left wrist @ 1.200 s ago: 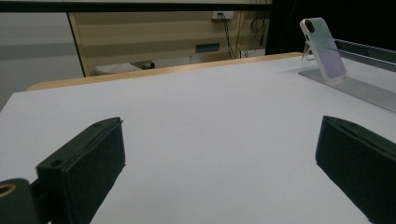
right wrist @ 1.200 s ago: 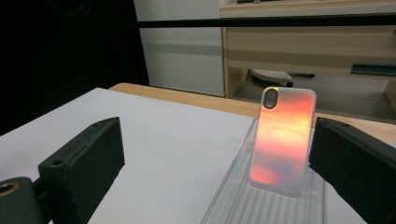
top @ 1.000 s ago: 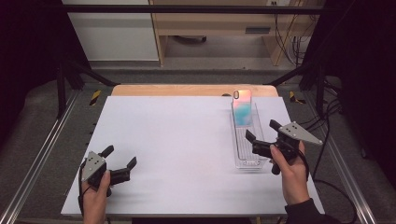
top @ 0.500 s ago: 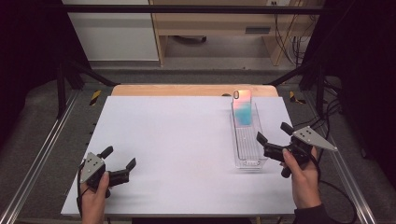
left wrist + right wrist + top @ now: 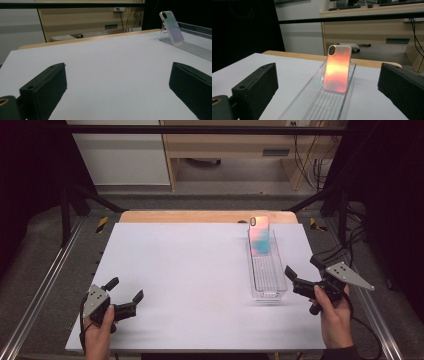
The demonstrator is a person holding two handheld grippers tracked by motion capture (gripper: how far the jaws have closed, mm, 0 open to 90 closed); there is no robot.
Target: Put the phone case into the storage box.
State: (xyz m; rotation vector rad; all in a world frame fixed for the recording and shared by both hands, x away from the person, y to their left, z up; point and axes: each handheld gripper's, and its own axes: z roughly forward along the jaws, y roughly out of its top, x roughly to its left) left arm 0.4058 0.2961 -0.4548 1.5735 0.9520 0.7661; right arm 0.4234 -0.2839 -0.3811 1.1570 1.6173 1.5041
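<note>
Change: since a second ago the right gripper (image 5: 306, 273) has drawn back from over the tray to a spot just off its near right corner; the left gripper (image 5: 126, 294) has barely shifted
Meaning: the phone case looks set down and let go, so the placing step seems finished and the right hand is clearing away
Table (image 5: 190, 270): white sheet over a wooden top, bare apart from the tray
Tray (image 5: 268, 285): clear, long and narrow, lying at about 3 o'clock on the sheet, its length running from 12 to 6
Phone case (image 5: 260, 235): iridescent, standing propped and leaning back at the tray's 12 o'clock end; in the right gripper view (image 5: 337, 68) it glows orange, camera cut-out at top left
Right gripper: jaws spread wide, holding nothing, at 4 o'clock of the tray, aimed along it toward the case
Left gripper: jaws wide apart and empty, low at 7 o'clock of the sheet, well apart from the tray
</note>
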